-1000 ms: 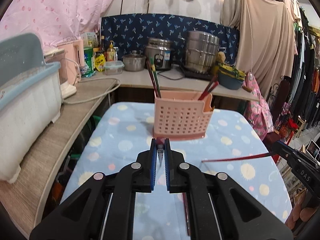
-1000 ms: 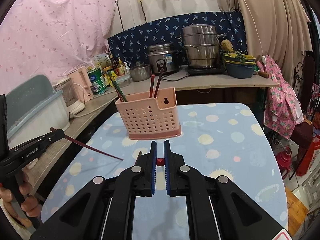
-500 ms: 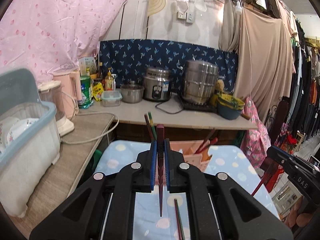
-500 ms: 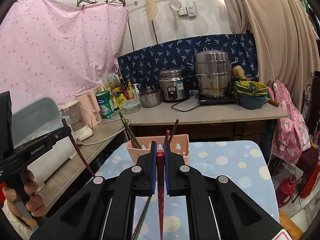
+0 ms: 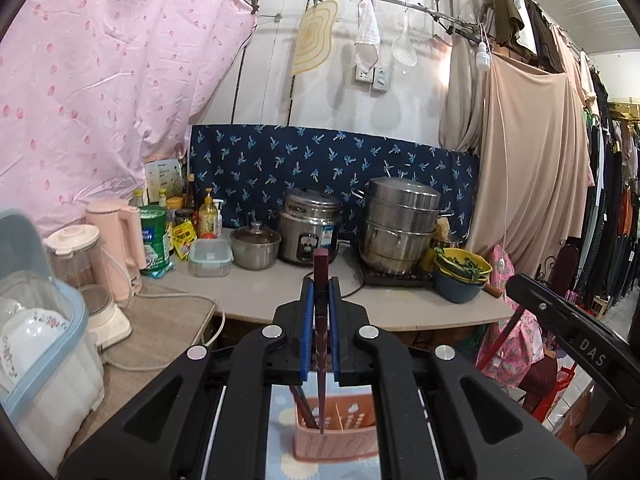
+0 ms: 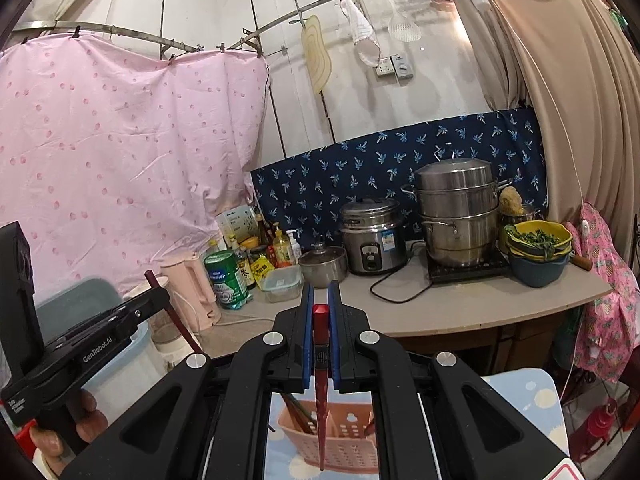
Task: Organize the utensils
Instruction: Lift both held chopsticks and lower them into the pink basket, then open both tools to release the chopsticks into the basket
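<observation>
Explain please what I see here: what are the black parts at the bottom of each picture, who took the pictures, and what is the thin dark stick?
No robot is here. A person holds one tool in each hand, and each tool carries a camera looking along its two fingers. The black parts are those tools.

The left picture comes from the left hand-held gripper, shut on a dark brown chopstick that points down. The right picture comes from the right hand-held gripper, shut on a red chopstick.

Below both stands a pink holder on a blue table with pale dots; it already holds other chopsticks. Behind is a kitchen counter with pots.
</observation>
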`<move>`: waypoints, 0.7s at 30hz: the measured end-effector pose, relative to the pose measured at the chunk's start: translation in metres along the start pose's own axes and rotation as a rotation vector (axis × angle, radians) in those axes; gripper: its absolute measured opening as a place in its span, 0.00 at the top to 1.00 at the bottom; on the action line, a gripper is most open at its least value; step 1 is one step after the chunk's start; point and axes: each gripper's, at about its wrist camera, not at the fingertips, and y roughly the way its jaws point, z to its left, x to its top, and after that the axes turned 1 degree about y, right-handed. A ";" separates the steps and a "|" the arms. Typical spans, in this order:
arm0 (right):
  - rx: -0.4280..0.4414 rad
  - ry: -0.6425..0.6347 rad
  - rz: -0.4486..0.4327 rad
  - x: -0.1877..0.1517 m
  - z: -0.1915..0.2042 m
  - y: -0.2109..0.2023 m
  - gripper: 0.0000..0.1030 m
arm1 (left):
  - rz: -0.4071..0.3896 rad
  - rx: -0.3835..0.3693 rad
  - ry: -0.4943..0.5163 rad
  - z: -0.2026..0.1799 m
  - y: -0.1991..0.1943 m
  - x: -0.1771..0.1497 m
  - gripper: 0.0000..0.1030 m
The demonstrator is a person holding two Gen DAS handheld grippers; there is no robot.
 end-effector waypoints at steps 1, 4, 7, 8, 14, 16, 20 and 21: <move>-0.003 0.000 -0.005 0.005 -0.001 0.008 0.94 | -0.004 -0.003 0.004 -0.002 0.006 0.002 0.93; -0.008 0.008 -0.009 0.011 -0.004 0.028 0.94 | 0.001 -0.005 0.015 -0.008 0.023 0.004 0.93; -0.019 0.017 -0.003 0.011 -0.010 0.049 0.94 | 0.021 -0.002 0.031 -0.013 0.043 -0.001 0.93; -0.024 0.016 0.001 0.010 -0.012 0.054 0.94 | 0.029 -0.003 0.033 -0.013 0.047 -0.004 0.93; -0.042 0.000 0.065 -0.012 -0.019 0.081 0.94 | 0.080 -0.010 0.021 -0.010 0.067 -0.026 0.93; -0.048 -0.004 0.084 -0.022 -0.022 0.085 0.94 | 0.095 -0.006 0.019 -0.008 0.072 -0.034 0.93; -0.060 -0.004 0.117 -0.038 -0.025 0.091 0.94 | 0.116 0.003 0.013 -0.005 0.076 -0.044 0.93; -0.063 -0.005 0.123 -0.041 -0.026 0.093 0.94 | 0.122 0.005 0.012 -0.004 0.077 -0.047 0.93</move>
